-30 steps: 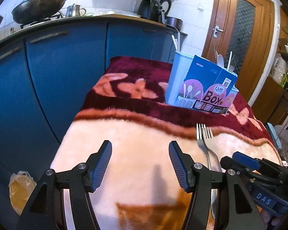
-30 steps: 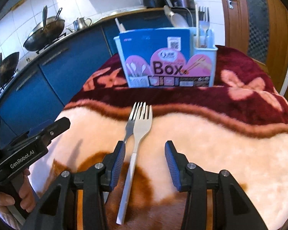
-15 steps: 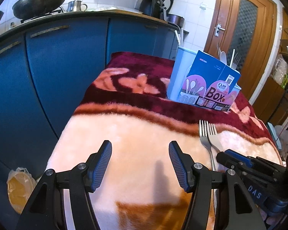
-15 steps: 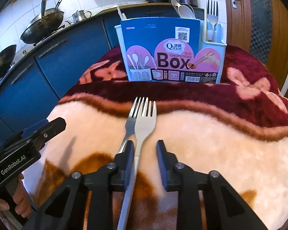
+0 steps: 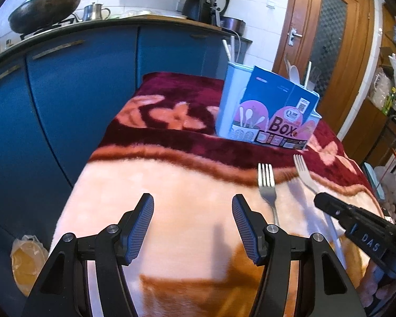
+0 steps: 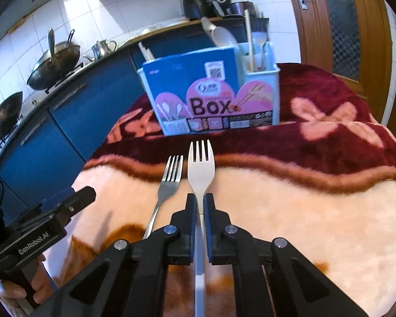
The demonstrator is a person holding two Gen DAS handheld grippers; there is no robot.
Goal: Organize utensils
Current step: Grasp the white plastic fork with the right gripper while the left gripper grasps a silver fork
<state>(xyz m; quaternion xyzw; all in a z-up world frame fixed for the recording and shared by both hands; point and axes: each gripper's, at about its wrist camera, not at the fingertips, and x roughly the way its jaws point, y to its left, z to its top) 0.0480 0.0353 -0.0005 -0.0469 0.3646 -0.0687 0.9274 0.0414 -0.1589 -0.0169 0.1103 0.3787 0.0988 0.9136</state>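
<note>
Right gripper (image 6: 200, 206) is clamped on the white plastic fork's (image 6: 200, 166) neck, mid-frame, tines toward the utensil box (image 6: 211, 97) at upper center. Thin handle could pivot or slip. Metal fork (image 6: 169, 182) lies just left. Left gripper (image 5: 192, 222) hangs open. A second ago the right jaws were still apart.

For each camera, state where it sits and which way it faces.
Left wrist: sits on the open left gripper, facing across the blanket toward the utensil box; right gripper enters at right.
Right wrist: sits on the right gripper, shut on the white fork; a hand holds the left gripper.
Shared: box, white fork, metal fork.
</note>
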